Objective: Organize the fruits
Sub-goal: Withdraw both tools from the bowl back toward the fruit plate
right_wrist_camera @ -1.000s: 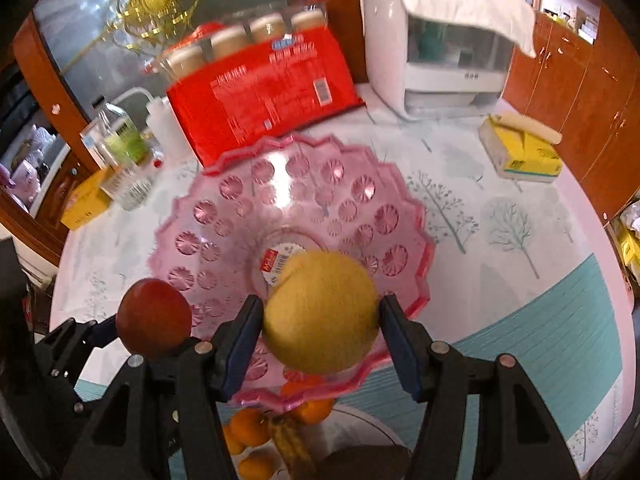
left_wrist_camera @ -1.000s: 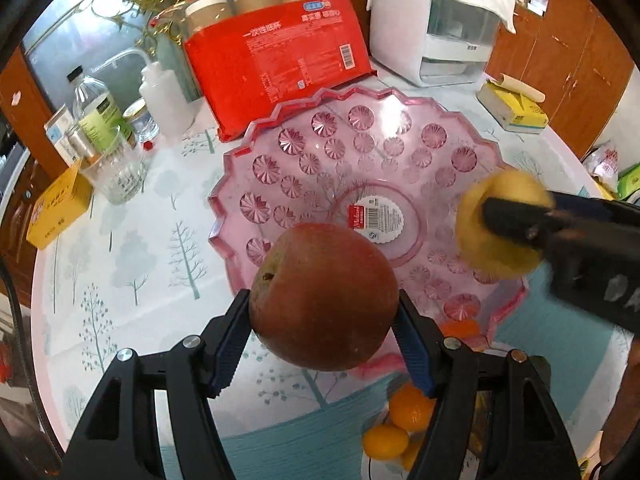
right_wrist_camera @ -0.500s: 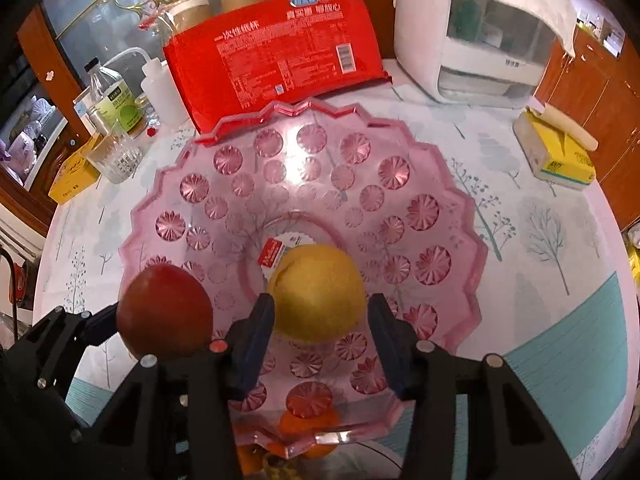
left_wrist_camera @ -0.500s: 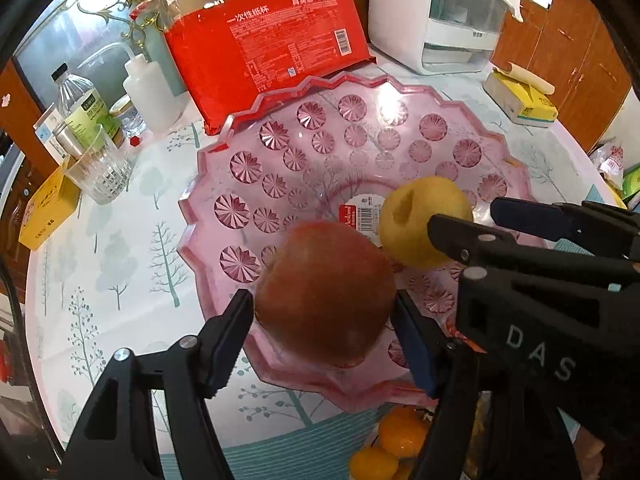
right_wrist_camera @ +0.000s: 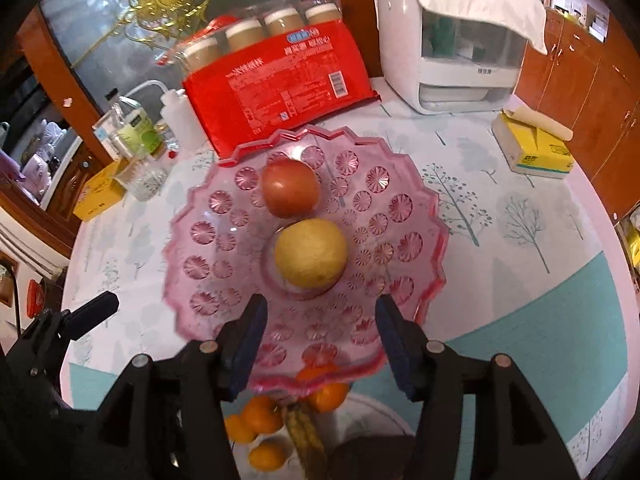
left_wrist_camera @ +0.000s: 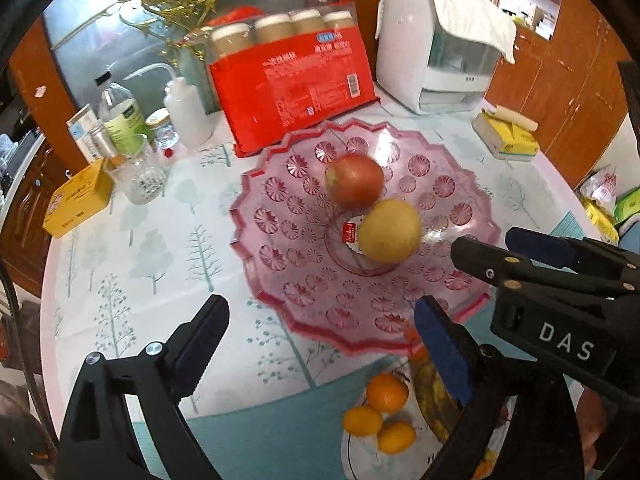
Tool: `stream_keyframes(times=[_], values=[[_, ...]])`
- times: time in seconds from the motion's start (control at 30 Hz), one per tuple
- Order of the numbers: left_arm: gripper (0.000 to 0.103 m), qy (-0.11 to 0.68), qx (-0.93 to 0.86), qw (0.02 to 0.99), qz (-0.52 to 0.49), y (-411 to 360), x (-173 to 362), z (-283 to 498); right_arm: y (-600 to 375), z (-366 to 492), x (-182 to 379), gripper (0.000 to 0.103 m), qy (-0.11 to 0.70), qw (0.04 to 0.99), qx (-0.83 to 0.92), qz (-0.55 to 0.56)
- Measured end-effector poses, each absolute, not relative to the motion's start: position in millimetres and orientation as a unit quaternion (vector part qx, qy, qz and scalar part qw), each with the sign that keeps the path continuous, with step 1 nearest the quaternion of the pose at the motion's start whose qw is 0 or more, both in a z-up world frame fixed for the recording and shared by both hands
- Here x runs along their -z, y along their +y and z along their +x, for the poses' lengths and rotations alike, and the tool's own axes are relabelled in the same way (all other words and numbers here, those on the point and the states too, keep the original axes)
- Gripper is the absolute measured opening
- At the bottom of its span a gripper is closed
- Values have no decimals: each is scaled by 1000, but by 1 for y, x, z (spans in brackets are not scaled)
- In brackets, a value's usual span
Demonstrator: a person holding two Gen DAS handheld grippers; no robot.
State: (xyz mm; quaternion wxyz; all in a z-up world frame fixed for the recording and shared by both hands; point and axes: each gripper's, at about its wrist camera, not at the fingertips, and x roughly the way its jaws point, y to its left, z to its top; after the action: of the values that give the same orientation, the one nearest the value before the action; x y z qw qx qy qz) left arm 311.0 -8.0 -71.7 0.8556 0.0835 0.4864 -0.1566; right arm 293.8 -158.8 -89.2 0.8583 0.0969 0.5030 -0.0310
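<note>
Blue rubber pads line my left gripper [left_wrist_camera: 320,344], whose jaws are opening wide with nothing between them. My right gripper [right_wrist_camera: 318,340] is opening too, and it is just as empty, hanging over the near rim of the pink dish [right_wrist_camera: 404,208].

Out past the fingertips, the yellow fruit [right_wrist_camera: 311,254] sits at the dish's centre. The red apple [right_wrist_camera: 291,193] lies just behind it, close or touching; I cannot tell which. Both look firm, round and smooth-skinned, moderately heavy, and likely to roll on the slick, hard plastic. I would take either one across its widest middle, pads on opposite sides, squeezing only enough not to bruise it.

Nearer to me, below the dish's edge, a white plate [left_wrist_camera: 352,440] on the surface holds small oranges [left_wrist_camera: 387,392] and something elongated and yellowish, partly hidden. The oranges seem light and softer-skinned, and they are crowded together. Each needs a gentle pinch from above at its free sides.
</note>
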Motion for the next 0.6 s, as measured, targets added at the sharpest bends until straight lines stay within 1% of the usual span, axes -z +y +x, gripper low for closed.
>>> stream_keyframes(times=[0.27, 0.6], values=[[93, 484, 155, 859, 57, 19, 45, 275, -137, 258, 56, 57, 482, 871, 15, 87], [93, 457, 150, 875, 62, 44, 12, 224, -112, 212, 24, 57, 458, 886, -4, 78]])
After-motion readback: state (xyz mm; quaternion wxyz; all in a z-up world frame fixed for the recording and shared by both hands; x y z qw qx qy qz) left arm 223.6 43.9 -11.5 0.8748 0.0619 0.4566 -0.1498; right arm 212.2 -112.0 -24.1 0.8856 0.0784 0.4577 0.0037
